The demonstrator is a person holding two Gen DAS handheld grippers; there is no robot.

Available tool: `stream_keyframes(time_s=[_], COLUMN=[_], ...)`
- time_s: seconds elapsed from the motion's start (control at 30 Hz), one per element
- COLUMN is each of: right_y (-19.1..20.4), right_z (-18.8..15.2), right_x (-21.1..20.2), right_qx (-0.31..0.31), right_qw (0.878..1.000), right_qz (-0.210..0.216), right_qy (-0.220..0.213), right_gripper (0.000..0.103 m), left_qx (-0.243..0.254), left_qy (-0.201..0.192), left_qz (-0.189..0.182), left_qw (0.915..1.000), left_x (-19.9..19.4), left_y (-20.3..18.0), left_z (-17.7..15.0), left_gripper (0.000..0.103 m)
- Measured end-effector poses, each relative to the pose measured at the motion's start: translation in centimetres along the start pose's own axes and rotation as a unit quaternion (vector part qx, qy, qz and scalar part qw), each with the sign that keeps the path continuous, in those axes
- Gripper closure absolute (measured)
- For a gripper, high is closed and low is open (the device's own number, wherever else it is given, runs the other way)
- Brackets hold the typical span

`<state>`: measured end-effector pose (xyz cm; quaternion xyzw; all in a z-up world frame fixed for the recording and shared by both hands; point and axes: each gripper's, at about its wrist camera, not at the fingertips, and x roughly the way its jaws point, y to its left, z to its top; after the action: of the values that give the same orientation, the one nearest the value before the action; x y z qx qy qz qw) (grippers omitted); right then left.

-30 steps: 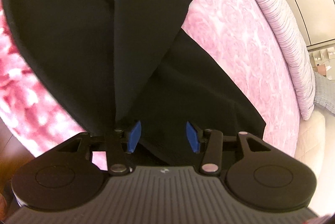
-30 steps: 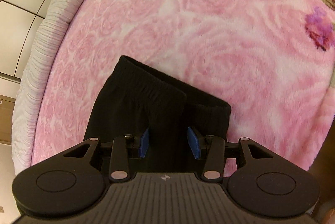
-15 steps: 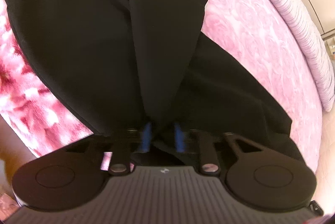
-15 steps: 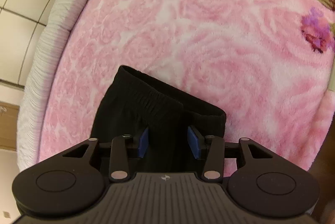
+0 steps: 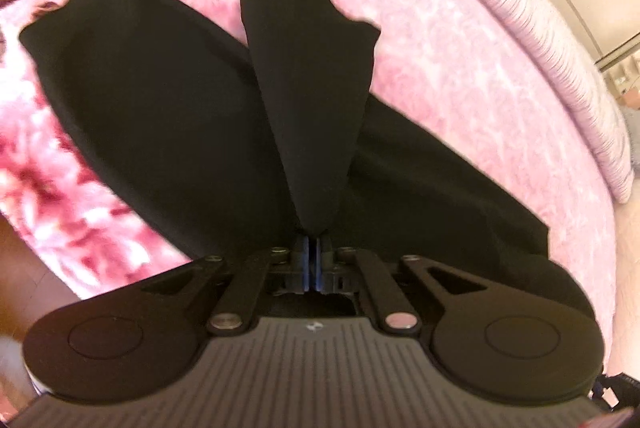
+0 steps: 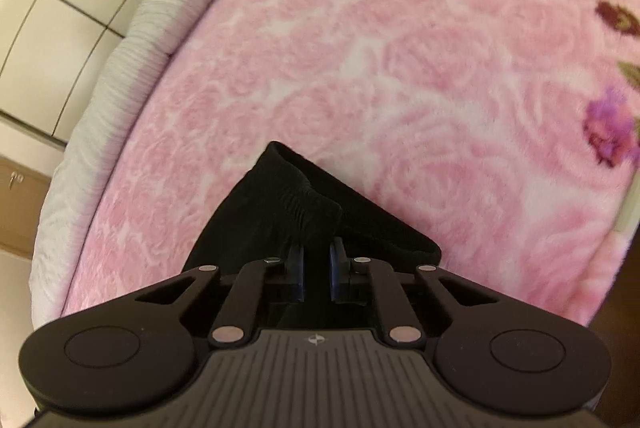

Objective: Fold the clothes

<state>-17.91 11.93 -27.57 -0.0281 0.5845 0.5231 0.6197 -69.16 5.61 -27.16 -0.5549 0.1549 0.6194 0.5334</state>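
Observation:
Black trousers (image 5: pixel 160 116) lie spread on a pink rose-patterned blanket (image 5: pixel 440 48). My left gripper (image 5: pixel 311 244) is shut on a fold of one trouser leg (image 5: pixel 312 88), and the cloth rises to a taut point at its blue pads. In the right wrist view the elastic waistband (image 6: pixel 288 200) is drawn up into a peak toward my right gripper (image 6: pixel 316 256). Its jaws are closing, with the black cloth pinched between the pads. The rest of the trousers is hidden beneath that gripper.
A ribbed lilac bed edge (image 5: pixel 560 40) borders the blanket, and in the right wrist view this bed edge (image 6: pixel 152 28) sits below a cream tiled wall (image 6: pixel 48 8). Brown wooden floor (image 5: pixel 24 288) shows past the blanket's near edge. Dark flower prints (image 6: pixel 608 132) mark the blanket's right side.
The left jaws went from apart to shut on the trouser leg fold and drew it up. The right jaws narrowed onto the waistband, which has lifted into a peak.

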Motion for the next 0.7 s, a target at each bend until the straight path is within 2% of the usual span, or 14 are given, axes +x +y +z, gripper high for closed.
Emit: stream_keyframes(time_s=[0.2, 0.4, 0.43, 0.47, 0.5, 0.53, 0.63, 0.7], right_y=[-2.6, -3.8, -3.6, -3.4, -2.7, -1.8, 1.2, 3.9], right_z=[-0.5, -1.0, -1.1, -1.2, -1.1, -1.2, -1.7, -2.5], right_x=[-1.2, 1.1, 1.2, 1.2, 1.0, 0.7, -0.3, -0.9], right_qx=[0.017, -0.002, -0.003, -0.006, -0.020, -0.042, -0.089, -0.111], right_qw=[0.999, 0.997, 0.995, 0.993, 0.990, 0.986, 0.978, 0.979], right_qz=[-0.027, -0.074, -0.090, -0.108, -0.137, -0.162, -0.190, -0.170], right_qy=[0.007, 0.030, 0.034, 0.037, 0.032, 0.023, 0.011, 0.007], right_gripper=[0.092, 0.090, 0.081, 0.055, 0.036, 0.036, 0.037, 0.037], left_qx=[0.014, 0.017, 0.014, 0.018, 0.032, 0.049, 0.080, 0.078], left_qy=[-0.008, 0.012, 0.014, 0.014, 0.014, 0.015, 0.021, 0.037], left_qz=[0.003, 0.032, 0.035, 0.040, 0.049, 0.060, 0.082, 0.080], left_qw=[0.9999, 0.9993, 0.9992, 0.9989, 0.9982, 0.9969, 0.9932, 0.9931], left_x=[-0.8, 1.5, 1.7, 1.6, 1.1, 0.6, -1.4, -2.9], left_y=[0.3, 1.5, 1.5, 1.3, 1.0, 0.5, 0.0, 0.6], left_z=[-1.6, -2.9, -2.9, -2.7, -2.6, -2.5, -2.6, -2.2], left_gripper=[0.102, 0.100, 0.099, 0.097, 0.092, 0.087, 0.085, 0.084])
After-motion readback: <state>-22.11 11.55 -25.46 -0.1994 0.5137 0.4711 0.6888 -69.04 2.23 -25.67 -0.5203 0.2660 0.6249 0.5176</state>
